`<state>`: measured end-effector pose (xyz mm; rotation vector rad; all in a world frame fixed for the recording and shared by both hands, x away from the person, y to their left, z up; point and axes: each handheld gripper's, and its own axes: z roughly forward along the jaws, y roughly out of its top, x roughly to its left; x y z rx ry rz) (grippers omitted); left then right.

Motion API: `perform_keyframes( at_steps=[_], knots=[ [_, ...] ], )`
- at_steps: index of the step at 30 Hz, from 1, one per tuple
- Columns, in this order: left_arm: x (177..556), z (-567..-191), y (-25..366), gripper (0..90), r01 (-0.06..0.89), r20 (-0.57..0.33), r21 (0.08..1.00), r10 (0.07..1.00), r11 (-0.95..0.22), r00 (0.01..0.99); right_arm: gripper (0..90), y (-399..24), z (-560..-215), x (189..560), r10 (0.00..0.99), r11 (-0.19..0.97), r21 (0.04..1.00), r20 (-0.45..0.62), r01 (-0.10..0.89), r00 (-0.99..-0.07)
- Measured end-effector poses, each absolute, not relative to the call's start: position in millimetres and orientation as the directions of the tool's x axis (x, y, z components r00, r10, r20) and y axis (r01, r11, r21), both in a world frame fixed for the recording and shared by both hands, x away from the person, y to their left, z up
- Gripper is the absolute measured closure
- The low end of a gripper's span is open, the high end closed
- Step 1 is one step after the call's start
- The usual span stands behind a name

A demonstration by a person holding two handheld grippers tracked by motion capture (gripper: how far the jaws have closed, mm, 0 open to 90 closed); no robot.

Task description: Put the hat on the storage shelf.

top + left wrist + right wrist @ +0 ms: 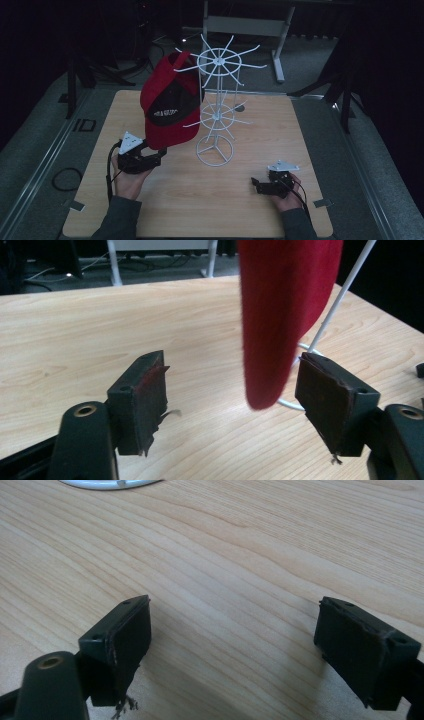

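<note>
A red cap with a black front panel hangs on an arm of the white wire rack, brim pointing down. My left gripper sits just below the brim at the table's left. In the left gripper view the red brim hangs down between the wide-apart jaws of the left gripper, nearer the right pad, and neither pad presses on it. My right gripper rests low at the front right. Its jaws stand open over bare wood.
The rack stands mid-table on a white ring base, whose edge also appears at the top of the right gripper view. The wooden table has a grey floor around it and a metal frame stands behind.
</note>
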<state>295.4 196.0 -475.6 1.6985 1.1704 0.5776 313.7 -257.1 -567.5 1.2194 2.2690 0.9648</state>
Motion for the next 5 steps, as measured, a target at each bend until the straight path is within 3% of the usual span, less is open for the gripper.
perform_keyframes(
  at_steps=[5],
  knots=[
    [293.4, -483.4, 198.7, 29.2, 0.455, -0.153, 0.888, 0.892, -0.065, 0.426, 15.0, -257.2, -567.5, 313.8, 0.837, 0.386, 0.726, -0.017, 0.569, -0.547]
  ],
)
